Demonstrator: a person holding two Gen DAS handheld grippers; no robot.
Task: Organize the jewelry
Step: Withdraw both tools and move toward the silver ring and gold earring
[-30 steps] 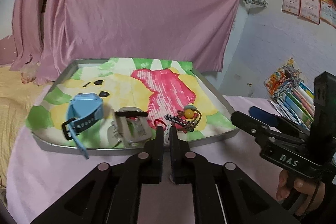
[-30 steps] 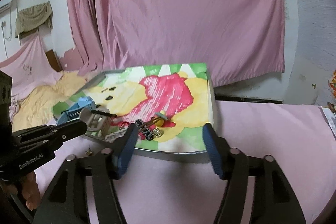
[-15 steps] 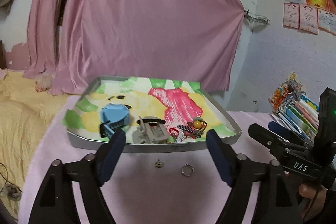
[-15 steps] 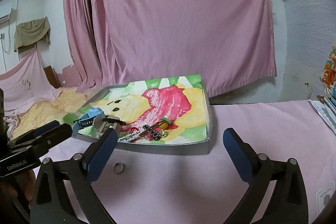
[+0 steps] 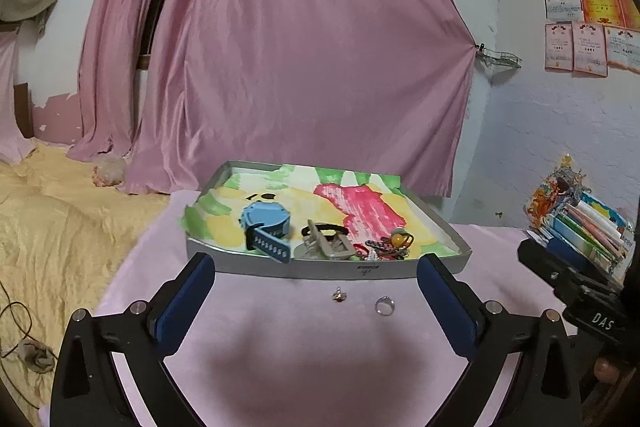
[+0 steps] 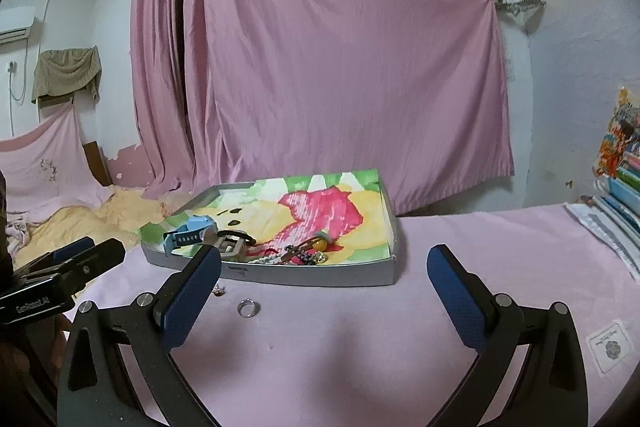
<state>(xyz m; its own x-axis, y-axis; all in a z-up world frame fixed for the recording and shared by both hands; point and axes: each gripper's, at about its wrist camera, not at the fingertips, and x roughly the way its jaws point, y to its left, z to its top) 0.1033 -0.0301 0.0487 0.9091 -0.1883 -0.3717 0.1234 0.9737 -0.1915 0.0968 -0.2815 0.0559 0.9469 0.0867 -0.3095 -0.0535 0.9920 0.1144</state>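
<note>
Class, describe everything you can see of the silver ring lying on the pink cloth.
The silver ring is a small, shiny, metallic-looking band with a raised top. It lies loose on the pink cloth, just outside the tray's near wall, right of a smaller gold-coloured trinket. Nothing grips or touches it.

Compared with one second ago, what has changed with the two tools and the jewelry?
The left tool was shut near the tray; it has opened and drawn back. The right tool opened wider and drew back too. The silver ring and small charm lie on the pink cloth. The tray's items have not moved.
</note>
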